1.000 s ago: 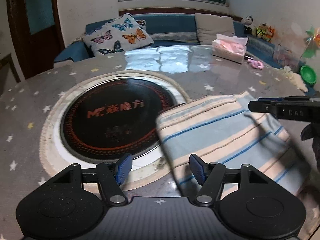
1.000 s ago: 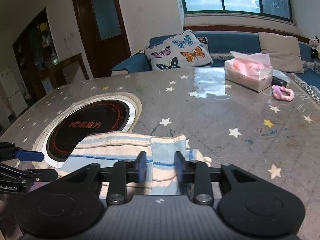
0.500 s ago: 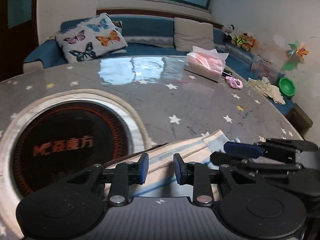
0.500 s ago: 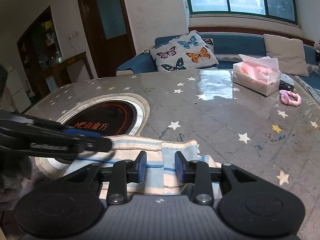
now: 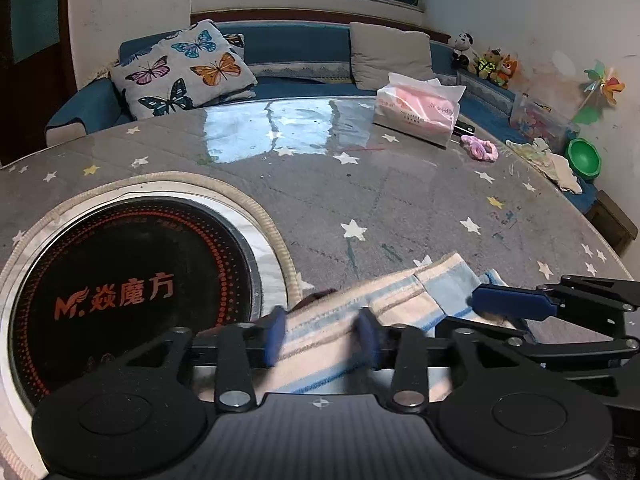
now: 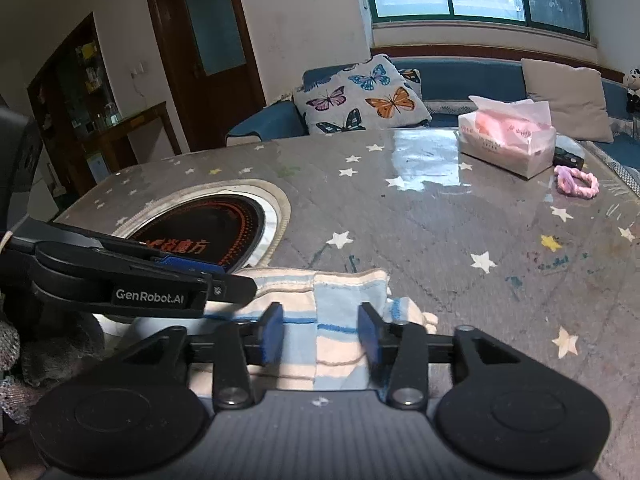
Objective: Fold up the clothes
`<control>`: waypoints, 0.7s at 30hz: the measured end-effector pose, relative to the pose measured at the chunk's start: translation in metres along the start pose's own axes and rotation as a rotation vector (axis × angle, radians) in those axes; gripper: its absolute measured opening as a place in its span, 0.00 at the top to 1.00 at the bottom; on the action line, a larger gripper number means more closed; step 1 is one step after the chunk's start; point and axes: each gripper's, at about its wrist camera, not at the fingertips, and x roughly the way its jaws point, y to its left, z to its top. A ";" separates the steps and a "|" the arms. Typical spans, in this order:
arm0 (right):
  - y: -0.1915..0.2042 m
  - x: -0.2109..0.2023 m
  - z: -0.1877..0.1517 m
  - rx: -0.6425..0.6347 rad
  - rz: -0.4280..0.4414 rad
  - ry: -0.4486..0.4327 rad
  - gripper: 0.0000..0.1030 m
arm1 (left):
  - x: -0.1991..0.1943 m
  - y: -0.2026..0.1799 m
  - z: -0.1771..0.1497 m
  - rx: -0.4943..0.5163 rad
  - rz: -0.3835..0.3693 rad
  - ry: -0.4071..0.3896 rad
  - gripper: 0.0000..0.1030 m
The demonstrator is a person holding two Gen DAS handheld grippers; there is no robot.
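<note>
Your counter fills most of both views: a grey, star-printed cover under a glossy sheet, with a window's light reflected on its far part. Set into it on your left is a round black cooktop with an orange ring of dots and orange lettering, framed by a pale rim. Behind the counter runs a blue sofa, and on it lean a butterfly-print cushion and a plain beige cushion.

The striped garment, in bands of cream, pale blue and darker blue, lies folded on the near edge of the counter, just right of the cooktop and touching its rim. It reaches under both of your tools.

Your left gripper sits over the garment's left part. Its blue fingers are blurred and are spreading apart; cloth lies between them, but they do not press on it. Your right gripper is over the garment's right end, where a pale blue panel meets the cream stripes. Its fingers are also spreading, with cloth between them and a gap on each side. In each wrist view the other tool reaches in from the side, close beside the one you are looking along.

Farther back on the counter stands a tissue pack with a pink sheet sticking up, and just right of it lies a pink hair tie.
</note>
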 end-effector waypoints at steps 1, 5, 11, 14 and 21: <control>0.001 -0.003 -0.001 -0.002 -0.003 -0.002 0.58 | -0.003 -0.001 -0.001 0.003 0.002 -0.004 0.51; 0.001 -0.014 -0.005 0.004 -0.009 -0.013 0.48 | -0.015 -0.002 -0.005 0.010 0.014 -0.020 0.44; 0.000 -0.033 -0.017 0.022 -0.031 -0.010 0.45 | -0.037 0.005 -0.020 -0.017 0.037 -0.041 0.30; -0.003 -0.039 -0.027 0.039 -0.045 0.006 0.44 | -0.048 0.008 -0.029 -0.029 0.052 -0.044 0.25; -0.011 -0.050 -0.043 0.091 -0.065 0.016 0.44 | -0.067 0.015 -0.056 -0.053 0.073 -0.043 0.21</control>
